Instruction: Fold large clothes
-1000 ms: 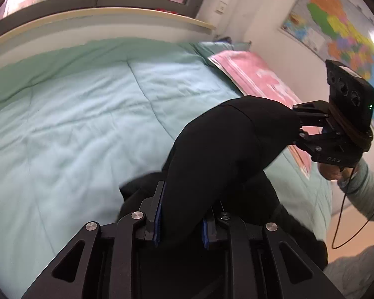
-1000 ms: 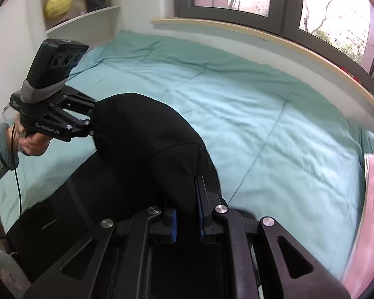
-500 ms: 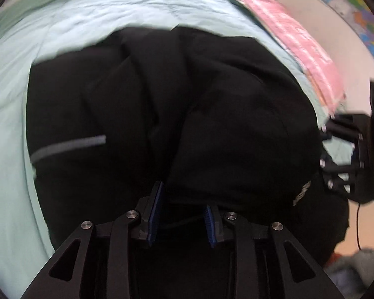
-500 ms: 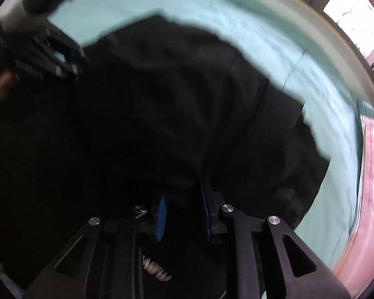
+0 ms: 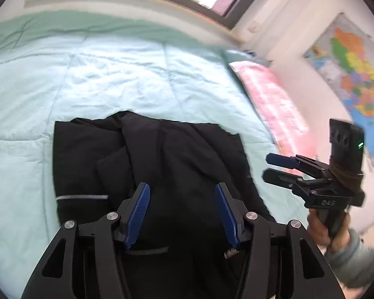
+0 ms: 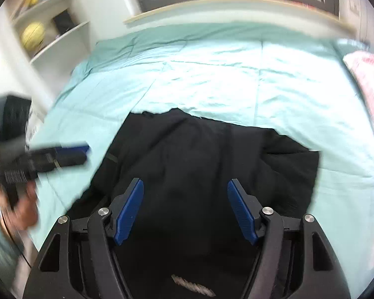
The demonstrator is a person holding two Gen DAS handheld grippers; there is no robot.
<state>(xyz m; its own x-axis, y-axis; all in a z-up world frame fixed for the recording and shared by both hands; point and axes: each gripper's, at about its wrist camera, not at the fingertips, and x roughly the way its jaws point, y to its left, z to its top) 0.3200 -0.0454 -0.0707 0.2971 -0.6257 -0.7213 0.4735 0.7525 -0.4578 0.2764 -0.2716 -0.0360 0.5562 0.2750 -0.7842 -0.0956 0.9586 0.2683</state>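
Observation:
A black garment (image 5: 167,159) with a thin grey stripe lies folded over on the pale green quilt (image 5: 87,79). In the left wrist view my left gripper (image 5: 182,186) hovers over the garment's near part. Its jaws are opening and its blue pads touch no cloth. My right gripper (image 5: 268,167) hangs off the garment's right edge with nothing between its fingers. In the right wrist view my right gripper (image 6: 185,182) is above the black garment (image 6: 212,154), its jaws opening and free of cloth. My left gripper (image 6: 83,153) shows there as a blur at the left.
A pink pillow (image 5: 274,104) lies at the right end of the bed under a wall map (image 5: 356,74). A window sill (image 6: 236,2) runs along the far side. White shelves hold a yellow ball (image 6: 33,35) at the left. A person's hand (image 5: 321,229) grips the right handle.
Both grippers were shut on a raised fold of the black garment. They carried it over and down, then opened and let it go. It now lies flat on the quilt.

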